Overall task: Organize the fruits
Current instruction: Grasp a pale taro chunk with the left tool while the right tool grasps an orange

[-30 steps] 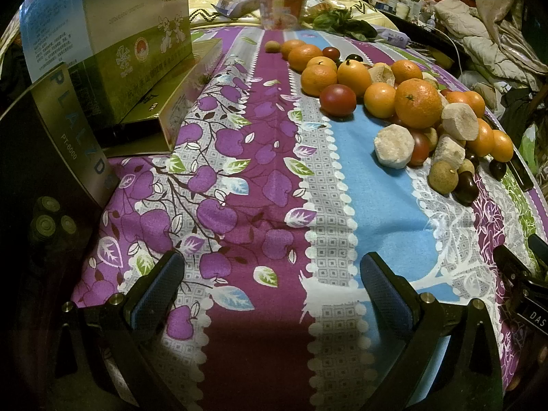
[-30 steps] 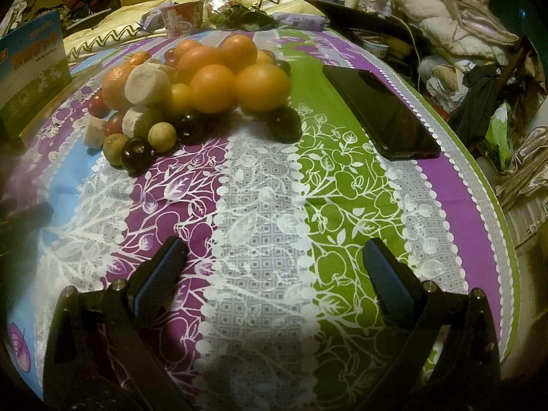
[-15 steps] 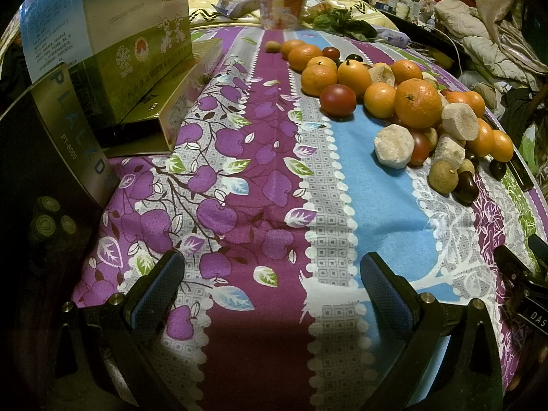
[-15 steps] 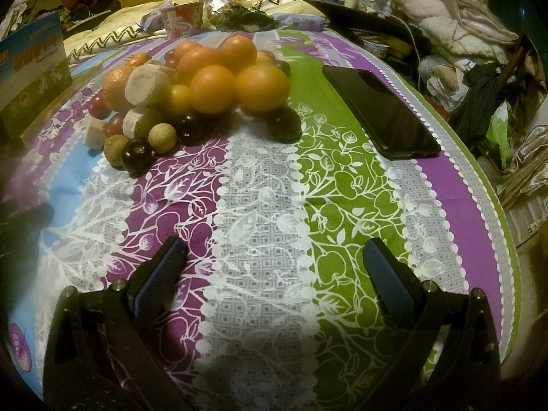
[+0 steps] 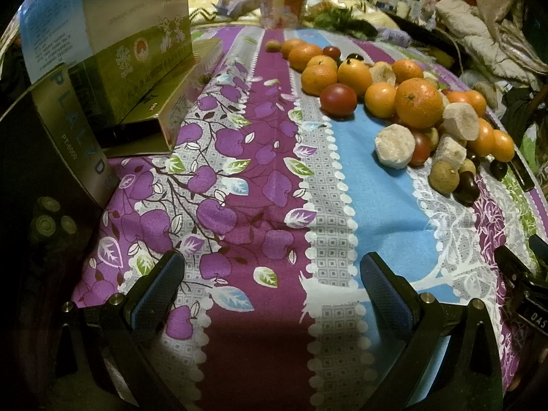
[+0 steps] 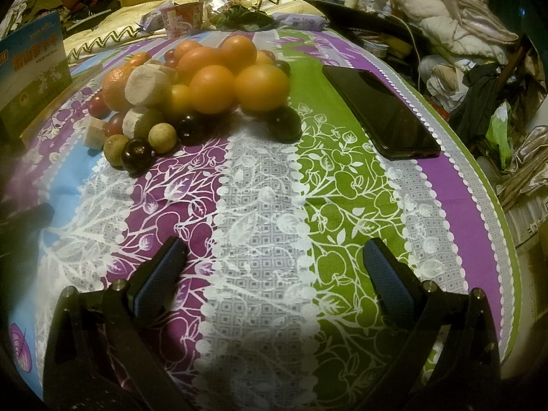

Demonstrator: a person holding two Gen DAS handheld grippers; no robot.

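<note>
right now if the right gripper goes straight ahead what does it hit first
Bare tablecloth first. Beyond that, probably the dark round fruit at the near edge of the fruit pile; the phone lies off to the right. Depth is uncertain.

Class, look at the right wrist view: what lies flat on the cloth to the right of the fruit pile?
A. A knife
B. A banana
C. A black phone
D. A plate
C: a black phone lies flat on the cloth, right of the fruit pile.

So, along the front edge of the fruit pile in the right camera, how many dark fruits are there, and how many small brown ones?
Dark fruits: 3
Small brown fruits: 2
Total: 5
</note>
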